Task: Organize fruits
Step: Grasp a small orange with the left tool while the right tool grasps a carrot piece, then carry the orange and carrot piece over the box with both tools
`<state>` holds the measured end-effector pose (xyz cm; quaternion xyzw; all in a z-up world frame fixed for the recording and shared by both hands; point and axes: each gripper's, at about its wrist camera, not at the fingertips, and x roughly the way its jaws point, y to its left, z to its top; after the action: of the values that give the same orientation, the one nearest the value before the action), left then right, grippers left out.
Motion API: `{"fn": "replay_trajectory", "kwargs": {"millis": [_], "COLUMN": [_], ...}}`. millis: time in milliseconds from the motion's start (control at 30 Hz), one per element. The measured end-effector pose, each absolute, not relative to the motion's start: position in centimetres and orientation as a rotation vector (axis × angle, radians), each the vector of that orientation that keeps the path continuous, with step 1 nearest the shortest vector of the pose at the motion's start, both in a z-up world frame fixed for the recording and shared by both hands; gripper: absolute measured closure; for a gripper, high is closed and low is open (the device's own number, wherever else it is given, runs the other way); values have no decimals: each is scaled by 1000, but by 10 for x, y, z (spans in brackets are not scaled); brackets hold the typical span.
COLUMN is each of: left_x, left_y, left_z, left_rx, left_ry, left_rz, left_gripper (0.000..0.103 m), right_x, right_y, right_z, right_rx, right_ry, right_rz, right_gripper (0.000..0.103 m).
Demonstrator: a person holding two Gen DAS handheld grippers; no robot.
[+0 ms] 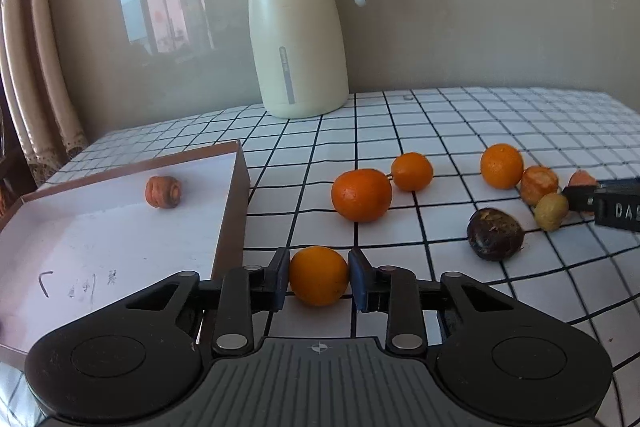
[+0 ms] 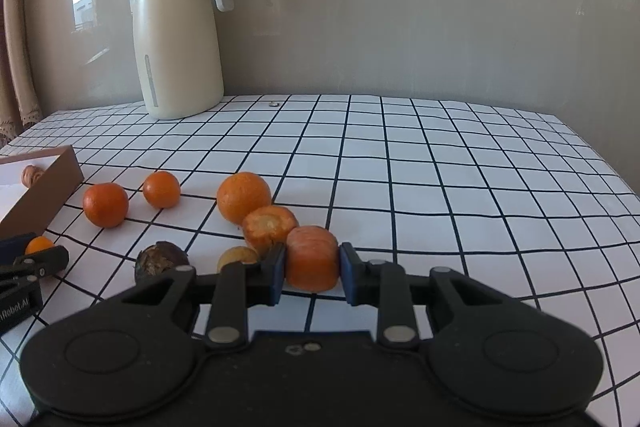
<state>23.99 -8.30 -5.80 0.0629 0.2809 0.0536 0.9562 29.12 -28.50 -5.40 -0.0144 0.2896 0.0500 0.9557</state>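
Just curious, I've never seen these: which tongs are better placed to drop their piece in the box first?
Left, probably. The left tongs grip a small orange fruit right beside the shallow brown cardboard box; the right tongs hold their carrot chunk farther off.

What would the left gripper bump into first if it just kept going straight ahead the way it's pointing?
Probably the larger orange just beyond the small orange held in the left gripper. It points downward, though, so it might meet the checked tablecloth first; depth is unclear.

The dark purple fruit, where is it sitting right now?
In the left wrist view the dark purple fruit sits on the checked tablecloth toward the right, just in front of a small yellowish fruit.
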Motion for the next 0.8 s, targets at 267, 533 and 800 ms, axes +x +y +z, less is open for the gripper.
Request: {"fn": "replay_trajectory", "kwargs": {"millis": [267,533,800], "left_x": [227,201,173], "left_y": [-85,-71,-30], "left_z": [-41,-17,6], "left_rx": [122,113,99], "left_ry": [506,437,370], "left_rz": [85,69,112], "left_gripper": [71,71,71], "right_x": [277,256,230], "right_y": [-284,-266,-232], "right_z": [-41,-19,5], "right_rx": [-28,-52,-86], "right_ry": [541,466,348], "right_rz": [84,107,189], "right_gripper": [83,83,83]}}
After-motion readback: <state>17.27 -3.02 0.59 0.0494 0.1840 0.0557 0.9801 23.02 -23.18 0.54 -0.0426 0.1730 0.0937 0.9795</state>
